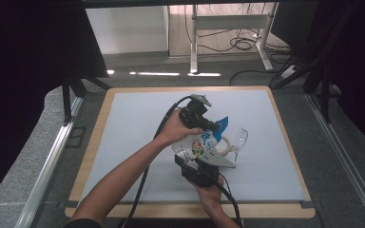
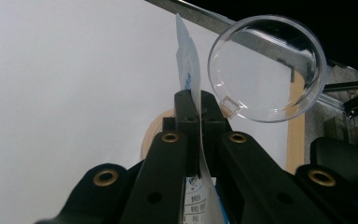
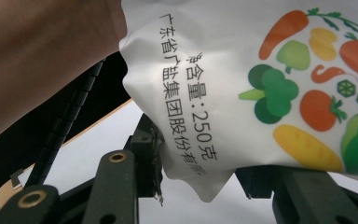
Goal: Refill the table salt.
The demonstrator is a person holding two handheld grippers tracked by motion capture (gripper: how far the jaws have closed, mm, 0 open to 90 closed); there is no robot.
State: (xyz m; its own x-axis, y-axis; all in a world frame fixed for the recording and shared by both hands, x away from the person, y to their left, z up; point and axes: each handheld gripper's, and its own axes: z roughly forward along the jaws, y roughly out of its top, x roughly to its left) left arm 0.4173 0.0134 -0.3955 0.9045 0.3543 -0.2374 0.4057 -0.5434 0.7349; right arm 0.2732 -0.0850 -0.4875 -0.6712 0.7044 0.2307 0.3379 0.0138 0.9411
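A white bag point(image 1: 197, 145) printed with vegetables and black characters hangs tilted between both grippers above the mat. My left gripper point(image 1: 213, 126) is shut on its thin blue-and-white top edge point(image 2: 189, 70), with the jaws pressed together around the film point(image 2: 195, 106). My right gripper point(image 1: 200, 160) comes from below and is shut on the bag's lower end point(image 3: 242, 84), whose crumpled bottom corner sits between the two jaws point(image 3: 200, 179). A clear stemmed glass point(image 1: 239, 140) stands just right of the bag; its round mouth point(image 2: 266, 70) faces the left gripper view.
A beige tape ring point(image 1: 226, 145) lies on the light grey mat point(image 1: 138, 123) under the bag, beside the glass. The mat covers a wooden-edged board point(image 1: 92, 142). Dark curtains, stand legs and floor cables lie beyond the table.
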